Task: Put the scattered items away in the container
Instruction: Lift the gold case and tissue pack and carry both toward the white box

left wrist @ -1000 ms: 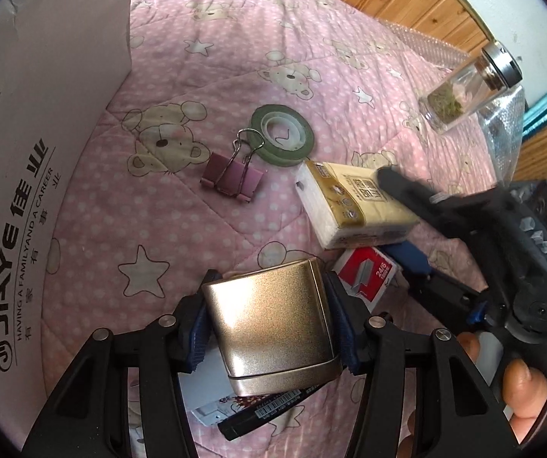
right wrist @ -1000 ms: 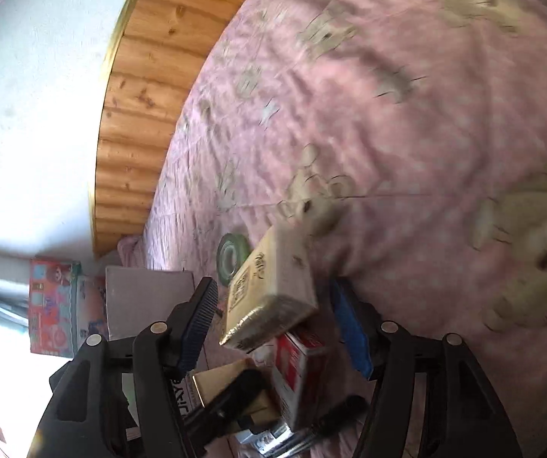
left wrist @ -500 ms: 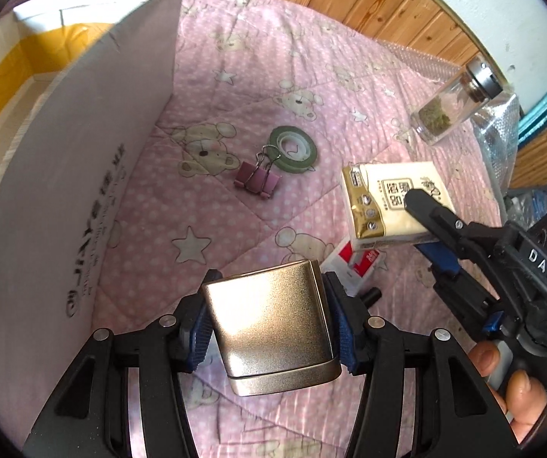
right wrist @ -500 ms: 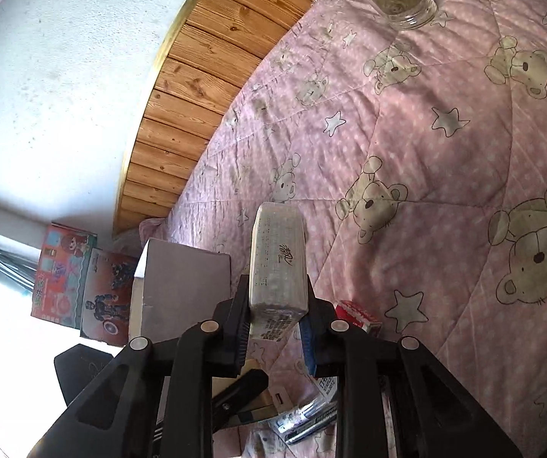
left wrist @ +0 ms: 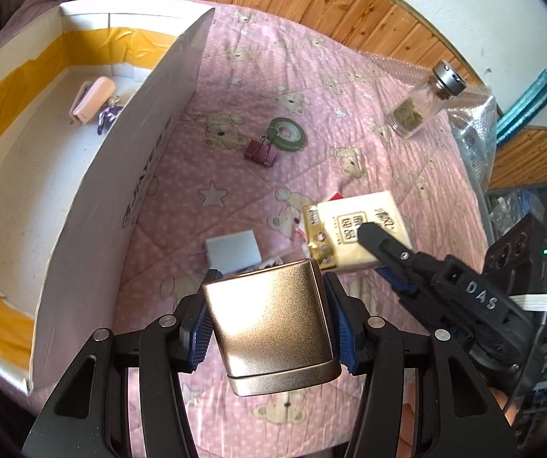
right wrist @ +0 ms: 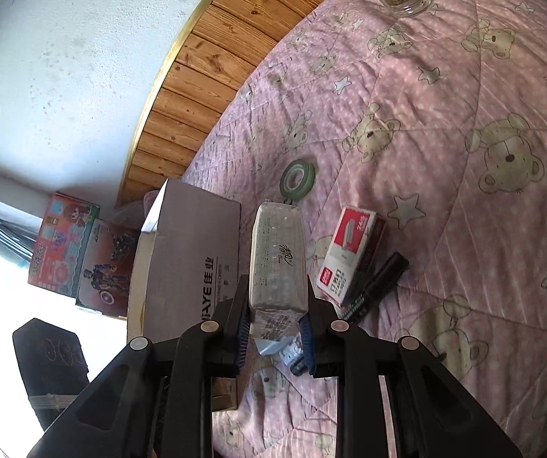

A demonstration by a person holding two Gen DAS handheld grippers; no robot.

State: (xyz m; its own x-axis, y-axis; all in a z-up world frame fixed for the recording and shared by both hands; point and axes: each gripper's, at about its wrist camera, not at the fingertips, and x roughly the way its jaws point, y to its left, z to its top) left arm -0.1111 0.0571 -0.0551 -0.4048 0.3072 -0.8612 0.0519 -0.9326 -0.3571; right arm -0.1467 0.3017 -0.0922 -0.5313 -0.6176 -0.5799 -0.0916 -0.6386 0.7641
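Both grippers are loaded: left gripper (left wrist: 269, 328) clamps a gold tin (left wrist: 269, 324) by its sides, right gripper (right wrist: 275, 322) pinches a tissue pack (right wrist: 278, 259) near one end, both above the quilt (left wrist: 311, 76) beside the box (left wrist: 151, 160). Risk: tin's smooth, could slip w/ any tilt. Soft pack may sag or snag the box wall.

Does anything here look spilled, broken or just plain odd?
Nothing looks spilled or broken. The one oddity is the glass jar of green flakes lying tipped on its side on the pink quilt, lid shut. A tape roll and binder clip lie loose outside the cardboard box.
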